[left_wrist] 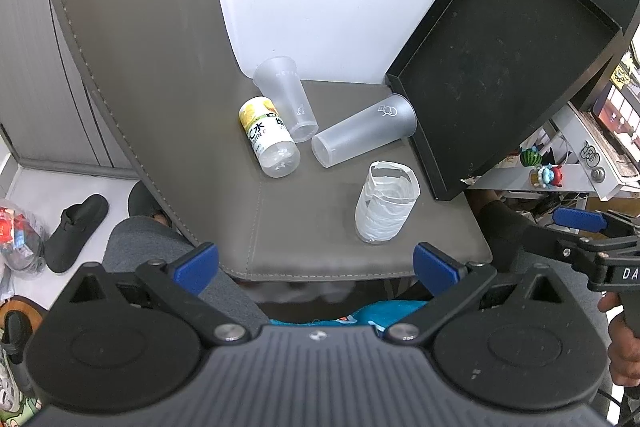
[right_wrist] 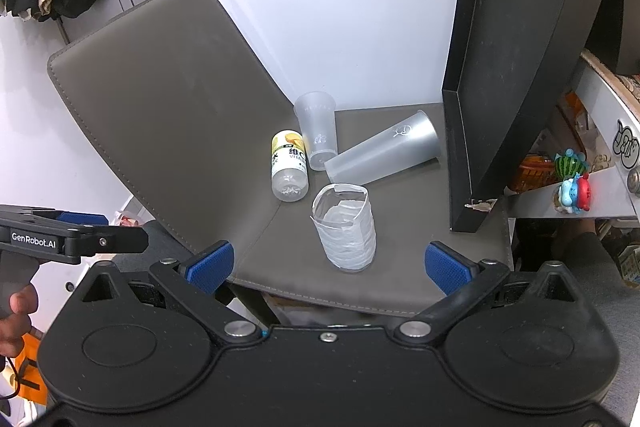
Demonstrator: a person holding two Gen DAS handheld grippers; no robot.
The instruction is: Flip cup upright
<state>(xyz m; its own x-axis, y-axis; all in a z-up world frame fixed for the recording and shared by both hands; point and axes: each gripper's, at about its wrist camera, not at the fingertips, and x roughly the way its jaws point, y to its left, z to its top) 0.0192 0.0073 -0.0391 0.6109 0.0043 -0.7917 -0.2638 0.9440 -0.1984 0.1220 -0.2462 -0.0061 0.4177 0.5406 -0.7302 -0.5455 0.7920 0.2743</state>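
Two frosted plastic cups lie on their sides on a grey chair seat. The larger cup points its mouth toward the black tray. The smaller cup lies behind it near the wall. A tape-wrapped cup stands upright at the front. My left gripper is open and empty, just off the seat's front edge. My right gripper is open and empty, in front of the tape-wrapped cup.
A clear bottle with a yellow label lies beside the cups. A black tray leans upright at the seat's right side. The chair back rises on the left. A shelf with toys stands right.
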